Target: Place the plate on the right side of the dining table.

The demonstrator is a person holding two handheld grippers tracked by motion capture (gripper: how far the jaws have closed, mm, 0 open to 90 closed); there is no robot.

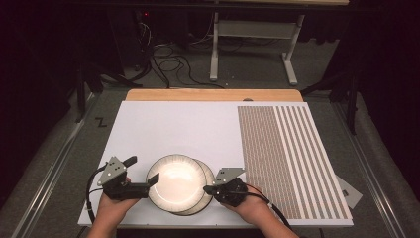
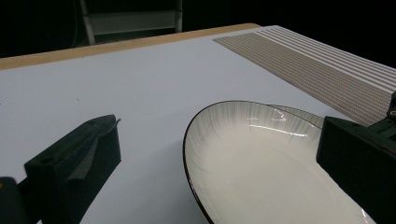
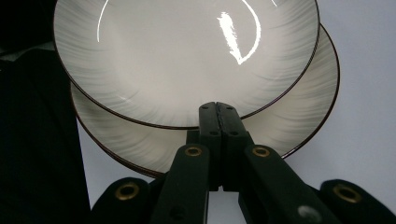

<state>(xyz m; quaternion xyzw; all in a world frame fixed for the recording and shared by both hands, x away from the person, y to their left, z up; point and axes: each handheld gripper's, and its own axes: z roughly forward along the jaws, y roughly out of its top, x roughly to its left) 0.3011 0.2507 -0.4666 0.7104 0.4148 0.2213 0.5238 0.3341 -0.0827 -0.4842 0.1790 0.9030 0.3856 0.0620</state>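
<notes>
Two plates sit low in the middle of the high view, the upper plate stacked off-centre on the lower plate, whose rim peeks out at the lower right. The left gripper has its jaws spread wide apart, one at the upper plate's left rim, the other out over the white board (whether it touches the rim, I cannot tell). The right gripper has its jaws pressed together with nothing between them, tips at the stack's right edge. In the right gripper view they overlap the lower plate's rim.
</notes>
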